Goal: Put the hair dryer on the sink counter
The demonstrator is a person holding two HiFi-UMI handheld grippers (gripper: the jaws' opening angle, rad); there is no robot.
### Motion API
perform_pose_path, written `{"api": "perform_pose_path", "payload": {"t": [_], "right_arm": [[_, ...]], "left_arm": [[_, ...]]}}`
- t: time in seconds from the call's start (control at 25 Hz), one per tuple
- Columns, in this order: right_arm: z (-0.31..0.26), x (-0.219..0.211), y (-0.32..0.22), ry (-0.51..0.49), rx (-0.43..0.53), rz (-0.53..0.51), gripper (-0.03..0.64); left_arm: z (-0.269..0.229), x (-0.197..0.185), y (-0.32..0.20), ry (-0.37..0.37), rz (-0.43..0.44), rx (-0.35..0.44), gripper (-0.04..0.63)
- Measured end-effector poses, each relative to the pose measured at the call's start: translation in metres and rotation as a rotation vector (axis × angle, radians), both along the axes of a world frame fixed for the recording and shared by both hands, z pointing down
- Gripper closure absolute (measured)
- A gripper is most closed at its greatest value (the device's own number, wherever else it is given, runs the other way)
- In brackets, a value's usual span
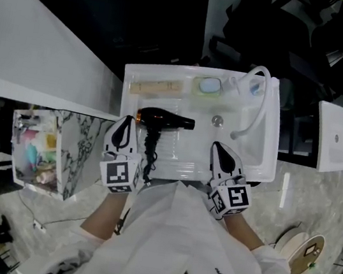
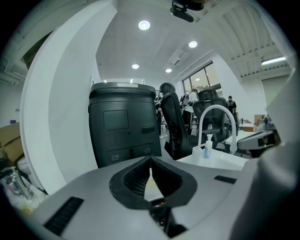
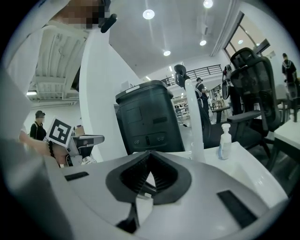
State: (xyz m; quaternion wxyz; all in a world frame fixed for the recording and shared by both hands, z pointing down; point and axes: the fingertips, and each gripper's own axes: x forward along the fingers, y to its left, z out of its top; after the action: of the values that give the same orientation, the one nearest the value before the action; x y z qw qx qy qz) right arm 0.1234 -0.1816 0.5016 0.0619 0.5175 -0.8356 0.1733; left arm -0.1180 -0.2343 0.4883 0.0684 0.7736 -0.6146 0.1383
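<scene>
Hair dryer (image 1: 161,119) lies on sink counter (image 1: 178,158), 2 o'clock of left gripper (image 1: 125,122). Left gripper and right gripper (image 1: 218,148) are closed and empty. Placement looks done; next, back away.

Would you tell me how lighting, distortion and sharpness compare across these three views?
Head view: the white sink counter is brightly lit against a dark background, the black hair dryer sharp. Left gripper view: strong fisheye curving, round ceiling spotlights glaring. Right gripper view: same fisheye, corners vignetted dark.
</scene>
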Motion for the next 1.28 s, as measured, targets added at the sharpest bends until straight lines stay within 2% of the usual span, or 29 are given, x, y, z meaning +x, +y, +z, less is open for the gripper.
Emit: {"api": "perform_pose_path", "payload": {"t": [0.56, 0.96, 1.28], "right_arm": [[0.005, 0.034, 0.000, 0.029, 0.015, 0.095, 0.600], [0.006, 0.026, -0.001, 0.034, 0.009, 0.060, 0.600], [0.006, 0.019, -0.003, 0.030, 0.011, 0.033, 0.600]], "left_arm": [[0.019, 0.002, 0.003, 0.020, 0.020, -0.032, 0.558], [0.021, 0.002, 0.006, 0.019, 0.016, -0.033, 0.558], [0.033, -0.002, 0.010, 0.010, 0.005, -0.079, 0.558]]}}
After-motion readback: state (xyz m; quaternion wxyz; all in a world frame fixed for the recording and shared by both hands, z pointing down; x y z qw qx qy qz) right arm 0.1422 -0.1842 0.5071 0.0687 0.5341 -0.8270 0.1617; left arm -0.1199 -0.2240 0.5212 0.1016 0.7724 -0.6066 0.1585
